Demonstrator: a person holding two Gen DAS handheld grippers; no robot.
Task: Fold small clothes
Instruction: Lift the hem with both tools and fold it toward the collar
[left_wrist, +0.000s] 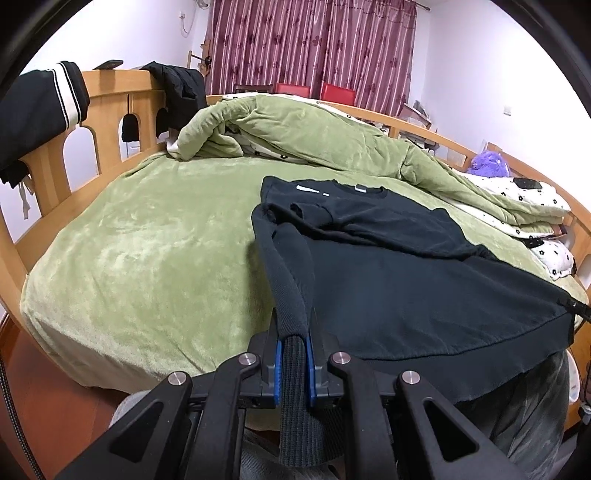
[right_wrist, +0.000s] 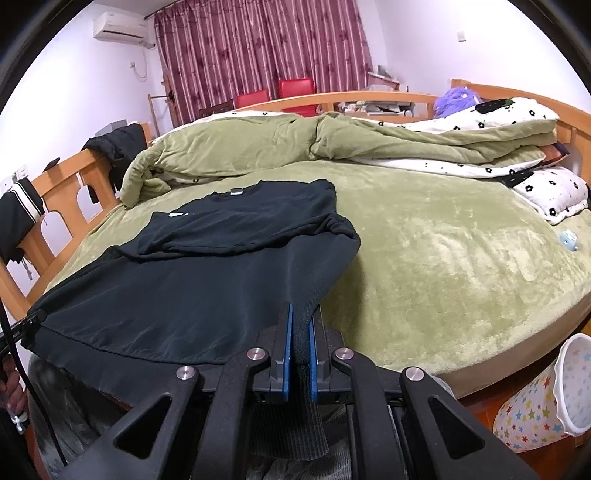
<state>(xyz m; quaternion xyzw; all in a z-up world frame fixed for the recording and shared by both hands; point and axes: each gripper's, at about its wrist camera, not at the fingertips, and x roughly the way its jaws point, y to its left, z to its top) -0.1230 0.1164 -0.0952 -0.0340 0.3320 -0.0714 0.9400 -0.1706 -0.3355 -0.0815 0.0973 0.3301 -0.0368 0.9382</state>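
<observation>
A black sweatshirt (left_wrist: 406, 280) lies on the green bed cover (left_wrist: 147, 258), collar at the far end, one sleeve folded across its chest. My left gripper (left_wrist: 294, 325) is shut on the ribbed cuff of its left sleeve (left_wrist: 288, 280) at the near bed edge. My right gripper (right_wrist: 301, 325) is shut on the ribbed cuff of the other sleeve (right_wrist: 317, 280). The sweatshirt (right_wrist: 207, 280) also shows in the right wrist view, its hem hanging over the bed edge. The left gripper's tip (right_wrist: 33, 319) shows at the hem's left corner.
A rumpled green quilt (left_wrist: 295, 136) lies along the bed's far side. A wooden bed rail (left_wrist: 110, 110) holds dark clothes (left_wrist: 37, 107). Flowered pillows (right_wrist: 554, 192) lie at right. A star-patterned bin (right_wrist: 546, 398) stands on the floor. A small blue object (right_wrist: 569, 238) rests on the cover.
</observation>
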